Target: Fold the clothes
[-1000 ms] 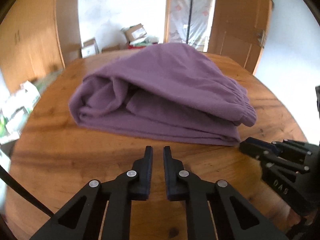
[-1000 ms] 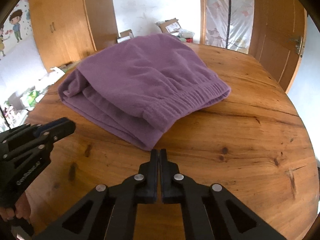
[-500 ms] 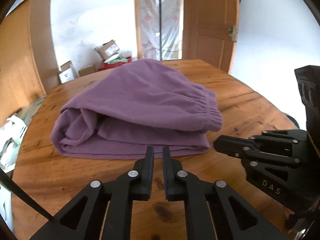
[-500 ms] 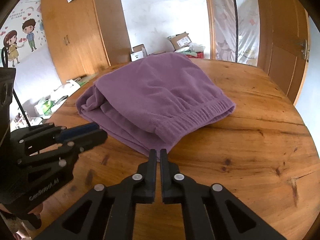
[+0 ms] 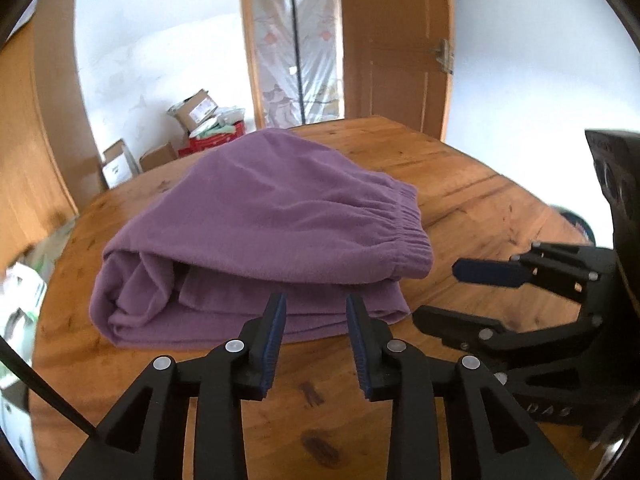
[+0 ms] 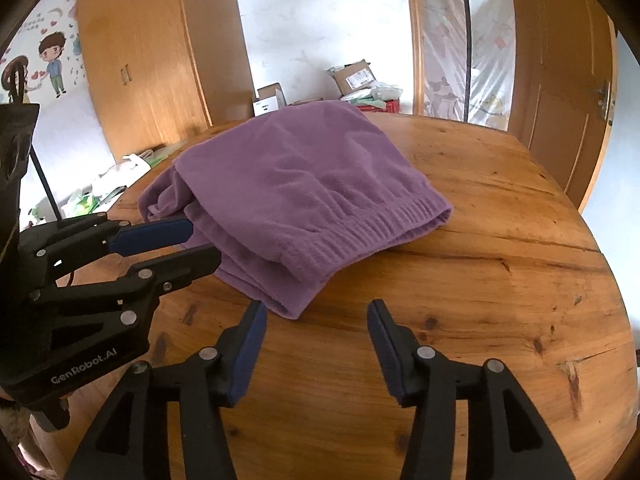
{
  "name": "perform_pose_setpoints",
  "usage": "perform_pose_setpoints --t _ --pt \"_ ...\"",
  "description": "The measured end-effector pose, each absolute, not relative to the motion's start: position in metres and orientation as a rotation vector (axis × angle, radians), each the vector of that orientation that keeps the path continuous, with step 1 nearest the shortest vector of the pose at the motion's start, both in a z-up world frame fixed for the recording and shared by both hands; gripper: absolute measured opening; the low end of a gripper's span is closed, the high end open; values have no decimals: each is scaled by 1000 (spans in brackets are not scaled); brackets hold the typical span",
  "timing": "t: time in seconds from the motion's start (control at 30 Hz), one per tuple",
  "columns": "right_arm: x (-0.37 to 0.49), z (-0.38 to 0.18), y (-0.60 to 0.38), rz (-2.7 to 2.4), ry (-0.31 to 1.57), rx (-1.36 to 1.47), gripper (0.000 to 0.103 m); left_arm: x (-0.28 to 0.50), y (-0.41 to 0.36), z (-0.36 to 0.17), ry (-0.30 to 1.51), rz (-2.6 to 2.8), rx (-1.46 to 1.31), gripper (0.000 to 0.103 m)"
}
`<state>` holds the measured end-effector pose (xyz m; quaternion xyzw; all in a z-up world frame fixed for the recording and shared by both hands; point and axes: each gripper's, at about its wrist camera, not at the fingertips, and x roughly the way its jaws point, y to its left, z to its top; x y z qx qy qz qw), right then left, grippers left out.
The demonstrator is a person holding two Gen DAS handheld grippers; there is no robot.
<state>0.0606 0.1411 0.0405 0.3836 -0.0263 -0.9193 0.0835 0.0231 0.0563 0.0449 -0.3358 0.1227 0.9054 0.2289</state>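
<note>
A purple fleece garment (image 5: 264, 236) lies folded in a thick stack on the round wooden table (image 5: 472, 184), its elastic waistband on the right. It also shows in the right wrist view (image 6: 304, 196). My left gripper (image 5: 316, 304) is open and empty, its fingertips just short of the stack's near edge. My right gripper (image 6: 316, 312) is open wide and empty, near the stack's front corner. Each gripper shows in the other's view, the right one (image 5: 452, 292) on the right, the left one (image 6: 196, 240) on the left.
The table's rim (image 6: 600, 248) curves close on the right. Behind the table stand cardboard boxes (image 5: 196, 112), a wooden wardrobe (image 6: 152, 60) and a wooden door (image 5: 400, 52). Bags (image 6: 104, 184) lie on the floor at the left.
Both grippers have opened from shut. Both have lifted and tilted up, so more of the room shows. The garment has not moved.
</note>
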Motion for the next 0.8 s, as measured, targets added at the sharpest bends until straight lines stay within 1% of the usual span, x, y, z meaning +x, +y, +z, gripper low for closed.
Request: perform_pose_setpoints --t 0.17,0.37,0.57,0.8 --pt "60 41 147 -2729 -116 1133 53 17 63 46 401 2478 -904 37" --pt "58 43 155 -2720 -164 1127 53 12 74 50 502 2466 -834 37" --pt "55 44 164 -2718 -220 1137 53 15 81 43 578 2359 -831 37" --pt "54 41 166 -2710 -230 1152 53 10 99 36 761 2320 -790 38"
